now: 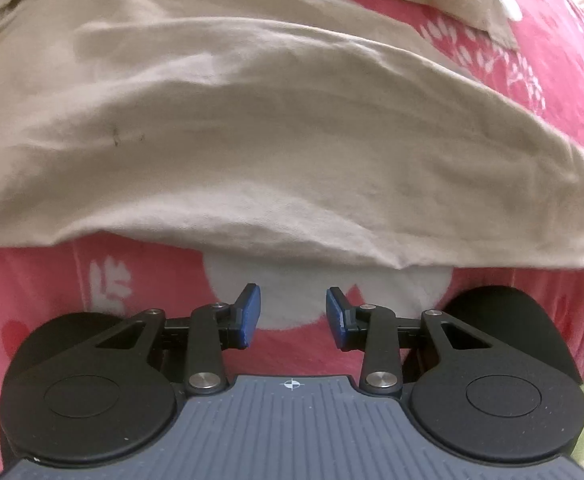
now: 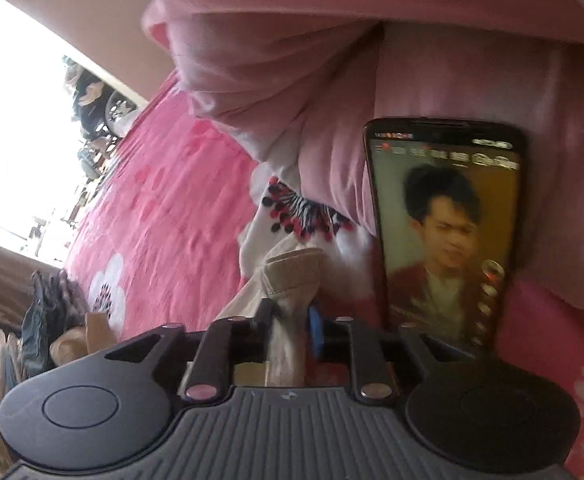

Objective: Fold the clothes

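Left gripper [image 1: 292, 314]: jaws spread, nothing between them, pointing down at the pink bedspread [image 1: 140, 280] just short of the garment's near hem.
Beige garment [image 1: 252, 128]: spread across the bed in the left wrist view, wrinkled, filling most of the far side.
Right gripper [image 2: 292, 330]: jaws pinching a bunched fold of beige cloth [image 2: 288, 308].
Phone [image 2: 444, 236]: upright, screen lit, leaning on a pink pillow [image 2: 472, 72] just right of the held cloth.
Bedspread: pink with white flowers, stretching left toward a bright window [image 2: 16, 128].
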Available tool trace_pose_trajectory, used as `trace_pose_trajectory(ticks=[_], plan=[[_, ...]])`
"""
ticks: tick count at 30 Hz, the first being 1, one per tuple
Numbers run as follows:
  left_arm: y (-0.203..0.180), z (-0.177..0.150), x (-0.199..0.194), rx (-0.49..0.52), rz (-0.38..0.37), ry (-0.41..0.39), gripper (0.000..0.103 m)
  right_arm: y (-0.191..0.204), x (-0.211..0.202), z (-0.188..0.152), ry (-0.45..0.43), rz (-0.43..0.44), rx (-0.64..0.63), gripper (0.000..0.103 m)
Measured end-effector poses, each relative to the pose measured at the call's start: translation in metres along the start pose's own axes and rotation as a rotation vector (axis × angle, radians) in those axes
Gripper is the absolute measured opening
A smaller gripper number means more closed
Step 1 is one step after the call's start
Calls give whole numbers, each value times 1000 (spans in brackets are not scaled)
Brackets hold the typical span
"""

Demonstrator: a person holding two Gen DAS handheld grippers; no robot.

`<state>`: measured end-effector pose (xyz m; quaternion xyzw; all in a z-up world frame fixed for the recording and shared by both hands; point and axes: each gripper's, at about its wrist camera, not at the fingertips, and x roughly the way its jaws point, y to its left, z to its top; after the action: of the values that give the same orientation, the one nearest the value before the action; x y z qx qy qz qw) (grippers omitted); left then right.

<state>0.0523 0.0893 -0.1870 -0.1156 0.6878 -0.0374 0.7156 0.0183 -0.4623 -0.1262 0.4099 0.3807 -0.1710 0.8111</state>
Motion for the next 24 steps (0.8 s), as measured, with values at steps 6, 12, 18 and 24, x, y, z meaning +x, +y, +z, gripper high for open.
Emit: trace_pose_trajectory(ticks=[6,12,18,24], plan=[[5,0,-3,-56,7,-13,36,4,-14,-4,45,-67,-71,39],[11,3,-7,-118,-3,-39,36,10,21,-37,327,-35,-65,54],[26,-4,-25,-207,-41,-98,37,1,63,-64,421,-15,66,56],[53,-28,-33,-367,-91,-199,40,-20,60,-73,424,54,189,37]])
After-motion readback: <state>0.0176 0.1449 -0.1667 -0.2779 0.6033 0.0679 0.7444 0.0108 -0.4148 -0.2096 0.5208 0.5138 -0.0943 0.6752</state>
